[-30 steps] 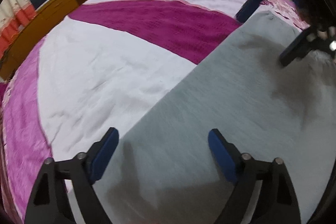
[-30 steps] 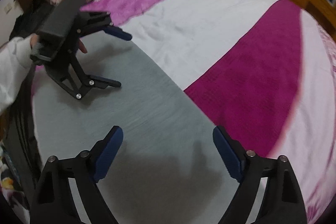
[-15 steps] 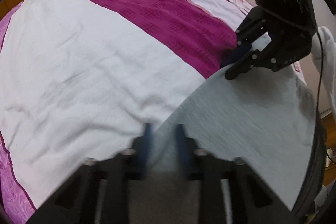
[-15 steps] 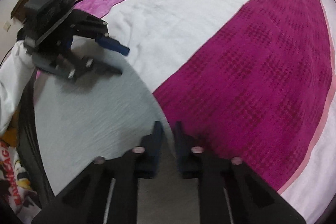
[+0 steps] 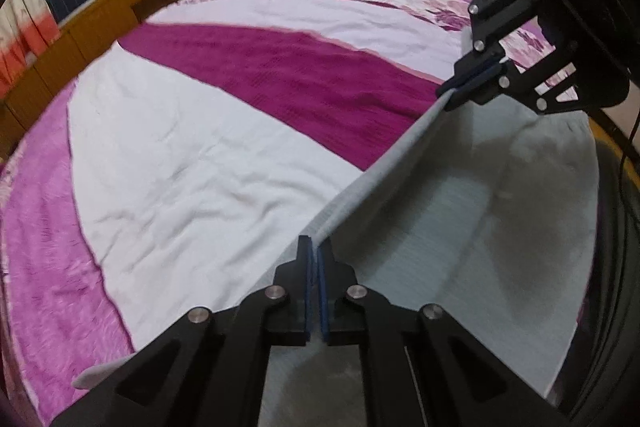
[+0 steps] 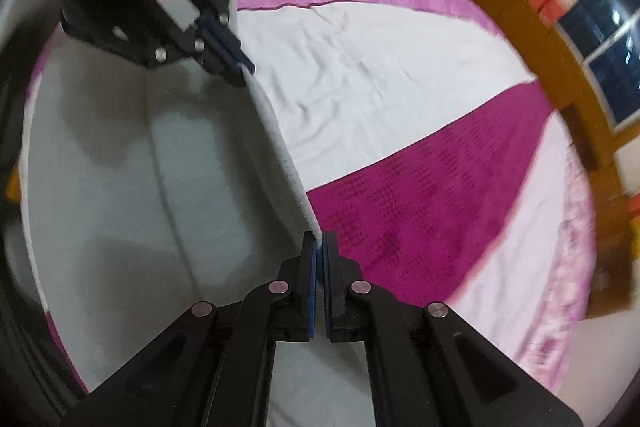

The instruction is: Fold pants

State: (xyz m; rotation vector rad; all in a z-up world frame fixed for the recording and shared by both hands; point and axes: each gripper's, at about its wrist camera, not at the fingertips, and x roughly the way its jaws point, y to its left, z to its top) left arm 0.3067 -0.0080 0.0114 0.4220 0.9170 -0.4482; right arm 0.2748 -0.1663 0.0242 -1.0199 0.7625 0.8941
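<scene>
Lifting pants edge off bed, left tongs and right tongs both clamped on it; next, carrying it across toward lower frame.

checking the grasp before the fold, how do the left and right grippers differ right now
Little differs. The left gripper pinches the grey fabric pants edge over the white blanket band; the right gripper pinches it over the magenta band. Shared: both shut on that one raised, taut edge.

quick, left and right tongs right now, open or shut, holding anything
left tongs: closed, pinching the long edge of the grey pants.
right tongs: closed, pinching the same edge, further along.
</scene>
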